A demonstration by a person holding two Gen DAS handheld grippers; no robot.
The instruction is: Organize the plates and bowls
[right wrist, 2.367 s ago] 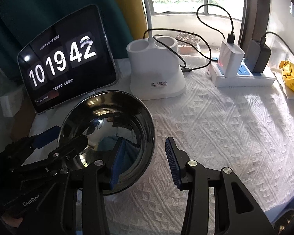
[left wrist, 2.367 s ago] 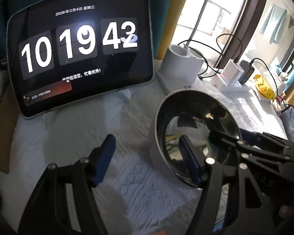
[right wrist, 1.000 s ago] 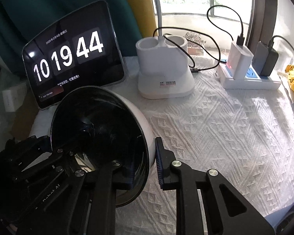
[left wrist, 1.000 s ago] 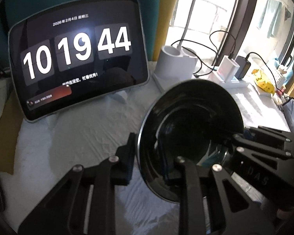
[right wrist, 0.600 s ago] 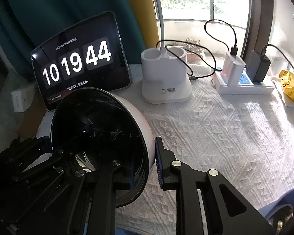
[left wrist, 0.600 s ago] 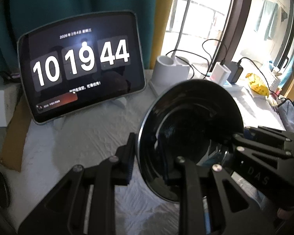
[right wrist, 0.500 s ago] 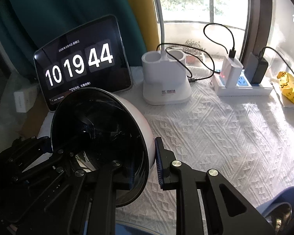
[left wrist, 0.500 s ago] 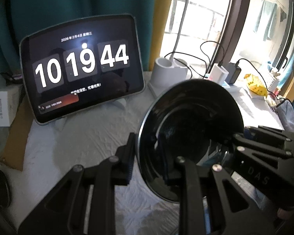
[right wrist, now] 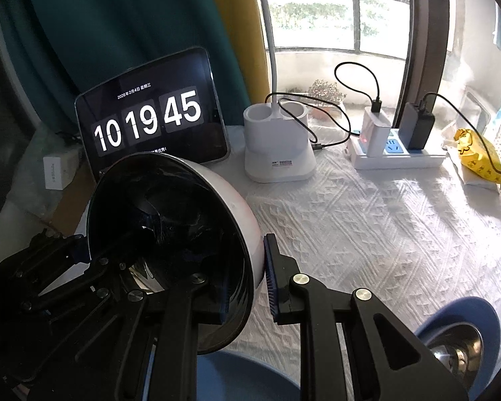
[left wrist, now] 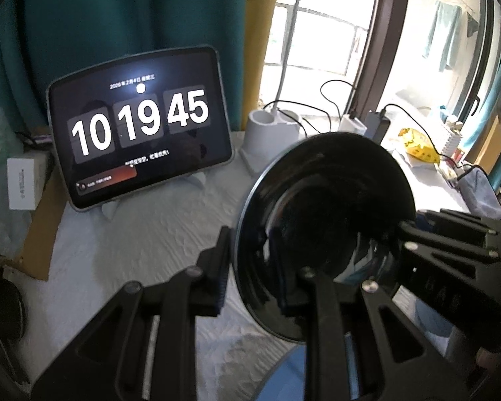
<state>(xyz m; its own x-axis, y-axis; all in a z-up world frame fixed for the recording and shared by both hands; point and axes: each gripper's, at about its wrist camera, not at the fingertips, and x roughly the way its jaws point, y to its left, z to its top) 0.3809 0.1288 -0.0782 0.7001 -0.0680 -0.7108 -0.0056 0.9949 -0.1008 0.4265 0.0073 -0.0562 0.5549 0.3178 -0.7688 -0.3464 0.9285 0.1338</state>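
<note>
Fingers (left wrist: pixel 250 267) of the left gripper (left wrist: pixel 250 269) pinch one rim of the glossy bowl, black inside and white outside (right wrist: pixel 170 234); right gripper (right wrist: pixel 247 282) fingers (right wrist: pixel 272 280) clamp the opposite rim. Bowl hangs tilted, clear of the white quilted surface (right wrist: pixel 367 234), open cloth to its right. Blue bowl rims (right wrist: pixel 457 314) crowd the near edge. Tablet clock (right wrist: pixel 150 123) reads 10 19 45.

Read on the tablet screen (left wrist: pixel 140 127): large white flip-clock digits "10 19 45", beneath a small date line "2026年2月4日". Seen on the white holder (right wrist: pixel 279 143): a small printed label, too small to read. Elsewhere, nothing legible.
</note>
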